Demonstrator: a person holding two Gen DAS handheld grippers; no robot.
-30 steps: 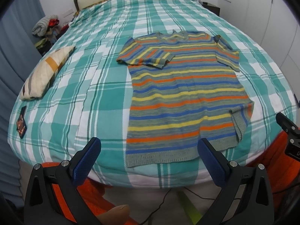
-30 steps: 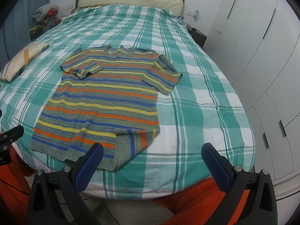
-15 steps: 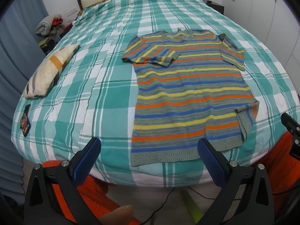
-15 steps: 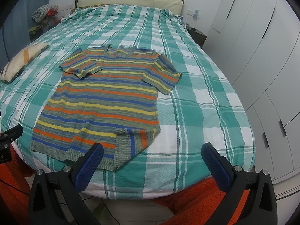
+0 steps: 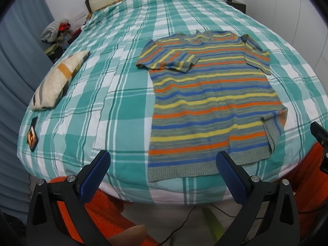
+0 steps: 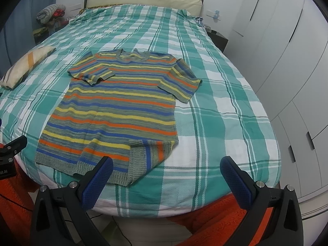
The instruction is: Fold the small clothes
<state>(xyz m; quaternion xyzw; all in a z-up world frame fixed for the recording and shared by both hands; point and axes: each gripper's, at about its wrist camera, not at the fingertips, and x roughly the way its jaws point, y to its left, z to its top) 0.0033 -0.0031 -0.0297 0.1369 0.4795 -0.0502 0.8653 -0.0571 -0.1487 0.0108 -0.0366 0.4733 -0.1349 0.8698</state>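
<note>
Bedside: pillow (image 5: 58,82), probably phone (image 5: 32,134), left of sweater (image 5: 207,106).

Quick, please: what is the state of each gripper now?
Left gripper: open, holding nothing.
Right gripper: open, holding nothing.

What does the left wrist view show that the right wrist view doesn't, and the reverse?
Only the left wrist view shows a small dark card-like item near the bed's edge and a fingertip at the bottom.

Only the right wrist view shows the white wardrobe doors.

Both show the striped sweater lying flat on the checked bedspread, one sleeve folded in, one hem corner turned up, the striped pillow, and the viewing gripper open: left gripper, right gripper.
</note>
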